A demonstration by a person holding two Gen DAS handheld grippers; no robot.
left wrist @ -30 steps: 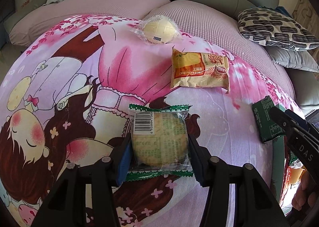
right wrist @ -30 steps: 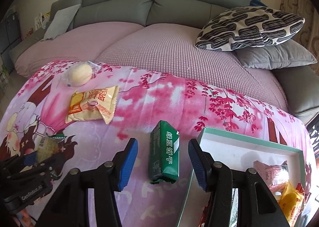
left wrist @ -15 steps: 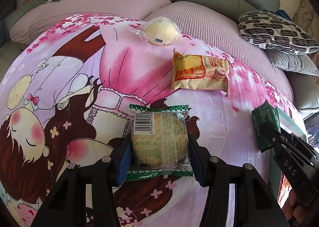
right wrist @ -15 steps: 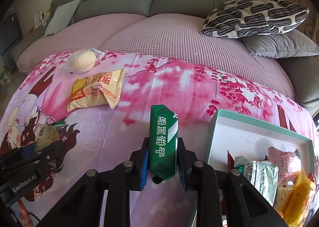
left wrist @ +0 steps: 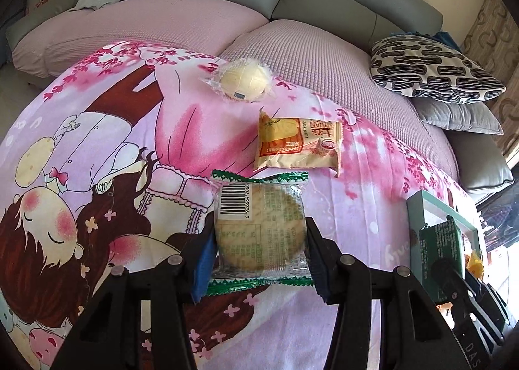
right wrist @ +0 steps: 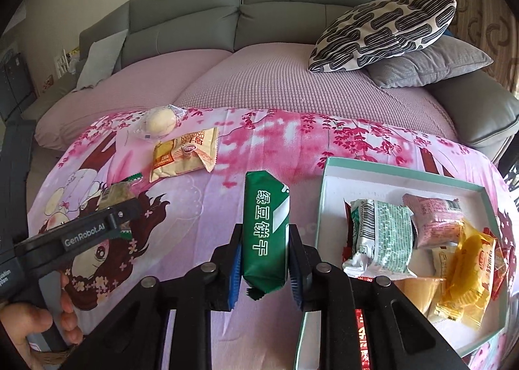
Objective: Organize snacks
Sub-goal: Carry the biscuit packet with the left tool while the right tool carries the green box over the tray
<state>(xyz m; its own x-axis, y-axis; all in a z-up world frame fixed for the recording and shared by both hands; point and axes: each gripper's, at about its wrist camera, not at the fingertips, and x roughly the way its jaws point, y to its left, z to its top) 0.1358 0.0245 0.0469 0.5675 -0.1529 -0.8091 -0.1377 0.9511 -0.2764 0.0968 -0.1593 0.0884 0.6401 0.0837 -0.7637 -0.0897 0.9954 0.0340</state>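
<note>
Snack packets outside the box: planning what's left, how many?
4: green biscuit pack in the right gripper, round cracker pack in the left gripper, yellow packet and wrapped bun on the blanket.

Both wrist views near, angled down; share printed sheet (left wrist: pixel 373 214).

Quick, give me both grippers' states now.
Left gripper: shut on the round cracker pack.
Right gripper: shut on the green biscuit pack.
</note>
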